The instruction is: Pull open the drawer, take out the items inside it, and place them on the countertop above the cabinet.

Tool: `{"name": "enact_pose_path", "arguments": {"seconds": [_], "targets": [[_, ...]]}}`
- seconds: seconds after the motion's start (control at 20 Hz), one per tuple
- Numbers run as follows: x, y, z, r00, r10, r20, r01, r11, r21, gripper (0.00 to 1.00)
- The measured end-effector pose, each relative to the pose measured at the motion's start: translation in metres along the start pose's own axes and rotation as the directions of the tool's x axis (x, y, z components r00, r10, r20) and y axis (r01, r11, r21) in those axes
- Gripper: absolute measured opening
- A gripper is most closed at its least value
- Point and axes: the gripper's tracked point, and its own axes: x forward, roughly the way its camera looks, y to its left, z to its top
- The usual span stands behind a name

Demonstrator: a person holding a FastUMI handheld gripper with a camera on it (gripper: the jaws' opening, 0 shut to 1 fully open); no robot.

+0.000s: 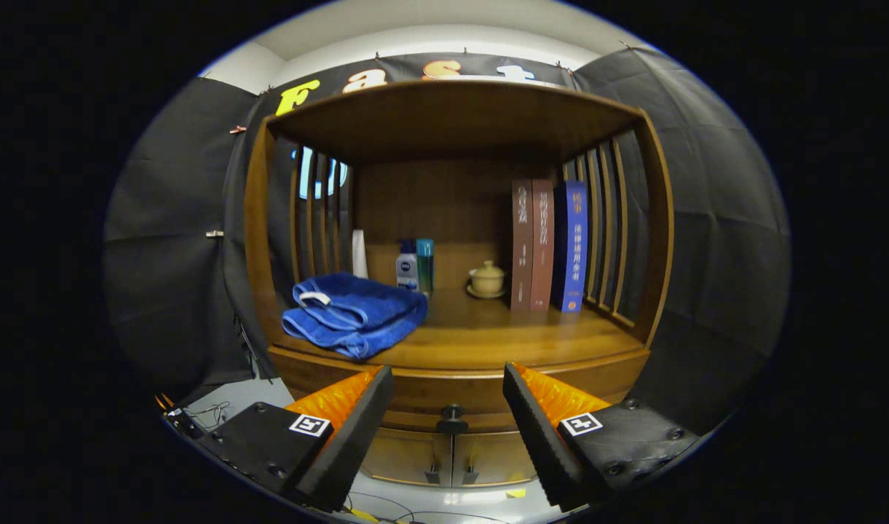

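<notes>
A wooden cabinet stands ahead with a countertop (502, 331) under an open shelf hood. Below the countertop's front edge is the drawer front (451, 397), closed, with a dark round knob (452, 418) at its middle. My gripper (448, 378) is open, its fingers spread wide to either side of the knob and a little short of it, holding nothing. A folded blue towel (353, 313) lies on the left of the countertop. The drawer's inside is hidden.
At the back of the countertop stand a white tube (360, 253), two small bottles (415, 266), a lidded ceramic cup (487, 279) and three upright books (550, 246). Two lower doors (451, 455) sit beneath the drawer. Cables (211, 415) lie on the floor left.
</notes>
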Motion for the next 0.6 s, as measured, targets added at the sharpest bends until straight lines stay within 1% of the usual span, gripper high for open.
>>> {"name": "enact_pose_path", "arguments": {"seconds": [0.3,0.4,0.55,0.6], "targets": [[0.045,-0.01,-0.059,0.994,-0.018,-0.107,0.021,0.999,0.025,0.99],[0.057,-0.012,-0.078,0.988,-0.024,-0.154,0.028,0.999,0.026,0.95],[0.071,-0.009,-0.099,0.981,-0.012,-0.193,0.02,0.999,0.041,0.94],[0.073,-0.008,-0.103,0.98,-0.009,-0.201,0.018,0.999,0.041,0.92]]}}
